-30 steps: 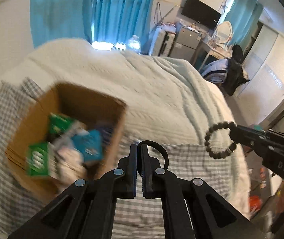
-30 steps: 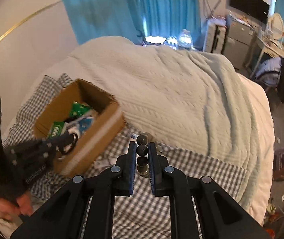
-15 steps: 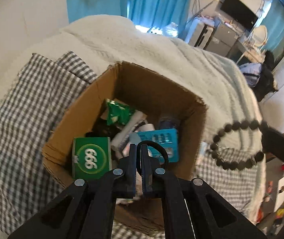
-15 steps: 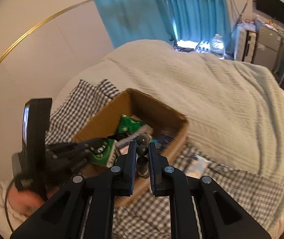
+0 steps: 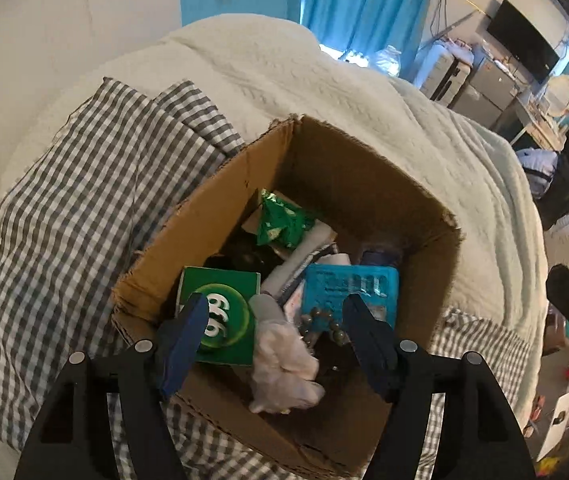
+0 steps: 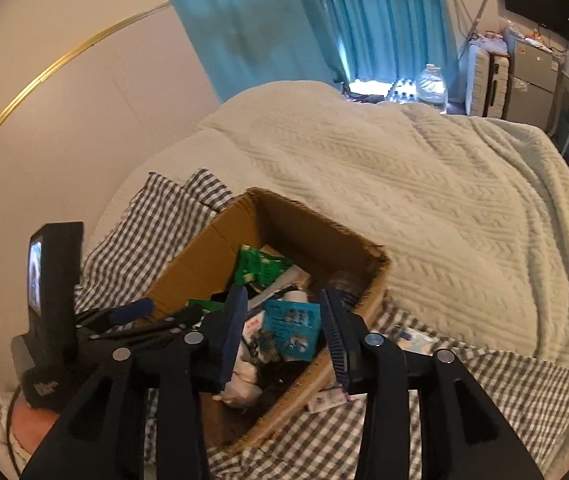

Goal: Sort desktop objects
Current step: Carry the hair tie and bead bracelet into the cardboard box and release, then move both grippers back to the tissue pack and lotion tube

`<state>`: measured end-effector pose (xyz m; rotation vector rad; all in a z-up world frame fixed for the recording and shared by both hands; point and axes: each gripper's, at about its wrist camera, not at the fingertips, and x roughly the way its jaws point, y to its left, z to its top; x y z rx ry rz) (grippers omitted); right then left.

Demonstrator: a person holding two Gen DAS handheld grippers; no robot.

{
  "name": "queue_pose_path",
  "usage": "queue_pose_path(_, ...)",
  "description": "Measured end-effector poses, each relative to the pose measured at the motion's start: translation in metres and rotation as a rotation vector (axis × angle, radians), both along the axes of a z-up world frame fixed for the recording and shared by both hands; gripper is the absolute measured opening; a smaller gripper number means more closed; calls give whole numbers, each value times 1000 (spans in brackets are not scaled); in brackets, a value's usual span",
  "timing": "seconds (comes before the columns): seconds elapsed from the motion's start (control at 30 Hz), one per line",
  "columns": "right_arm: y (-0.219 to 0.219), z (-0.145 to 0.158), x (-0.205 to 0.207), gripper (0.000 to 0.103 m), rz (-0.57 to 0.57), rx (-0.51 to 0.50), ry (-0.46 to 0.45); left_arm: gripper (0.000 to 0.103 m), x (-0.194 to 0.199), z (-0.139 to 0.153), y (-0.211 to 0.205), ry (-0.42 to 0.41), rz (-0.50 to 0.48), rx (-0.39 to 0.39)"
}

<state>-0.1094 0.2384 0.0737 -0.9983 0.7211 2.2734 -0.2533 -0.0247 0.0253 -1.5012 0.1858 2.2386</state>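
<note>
An open cardboard box point(image 5: 364, 168) sits on a grey checked cloth point(image 5: 84, 208) on the bed; it also shows in the right wrist view point(image 6: 200, 256). It holds a green box marked 999 point(image 5: 224, 304), a green packet point(image 5: 280, 220), a blue blister pack point(image 5: 352, 288), a white crumpled item point(image 5: 280, 364) and a dark bead bracelet point(image 5: 320, 322). My left gripper point(image 5: 276, 332) is open and empty above the box. My right gripper point(image 6: 280, 320) is open and empty over the box too. The bracelet lies in the box in the right wrist view point(image 6: 264, 342).
A cream knitted blanket point(image 6: 424, 200) covers the bed beyond the box. A small white and blue packet point(image 6: 412, 338) lies on the cloth right of the box. The left gripper's body with its screen point(image 6: 52, 280) is at the left. Furniture and blue curtains stand at the back.
Both grippers have opened over the box. The black loop from the left and the bead bracelet from the right have dropped; the bracelet now lies in the box.
</note>
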Motion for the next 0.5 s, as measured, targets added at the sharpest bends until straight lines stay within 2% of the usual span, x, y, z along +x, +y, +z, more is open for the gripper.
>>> queue_pose_path(0.2,13,11,45,39,-61,22,-5,78,40,22,20,91,-85,43)
queue_pose_path(0.23,15,13,55,39,-70,18,-7,81,48,24,25,98,-105,55)
queue_pose_path(0.37,19,14,86,39,-95,33,-37,82,76,29,41,105,-136,98)
queue_pose_path(0.43,20,12,103,46,-112,46,-61,83,88,27,49,102,-139,105)
queue_pose_path(0.5,22,5,119,65,-133,45,-89,85,102,23,55,106,-125,110)
